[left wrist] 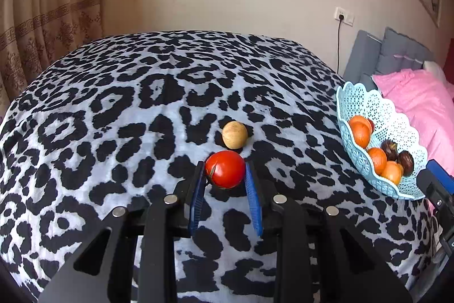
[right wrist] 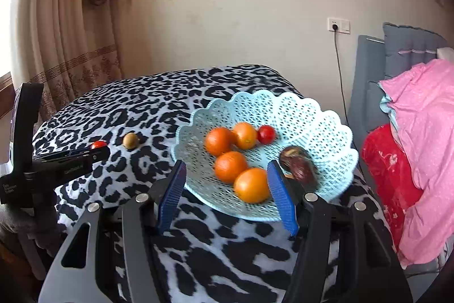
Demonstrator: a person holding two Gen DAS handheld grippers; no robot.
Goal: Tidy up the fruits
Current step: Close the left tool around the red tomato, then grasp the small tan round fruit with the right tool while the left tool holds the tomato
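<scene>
Clamped between the blue ribbed pads of the left gripper, a red tomato sits nearest the left wrist camera, both pads pressing its sides with the jaws drawn in close. The tomato is round with no clear long axis; its stem end with a dark split points toward about nine o'clock, at the left pad. Just beyond it at twelve o'clock lies a tan round fruit on the leopard-print cloth, close to the tomato but apart from it. Out at three o'clock in that view stands a pale blue lattice basket with a scalloped rim, holding orange fruits and dark brown fruits. In the right wrist view the right gripper hangs over the near edge of the basket with its jaws about half open and nothing pressed between the pads; four oranges, a second small tomato and a dark brown fruit lie inside. The brown fruit's long axis runs from about ten to four o'clock. At nine o'clock in this view the left gripper's black body shows small white lettering, too blurred to read. A pink blanket lies at three o'clock, a wall socket at one o'clock, and a curtain at ten o'clock.
</scene>
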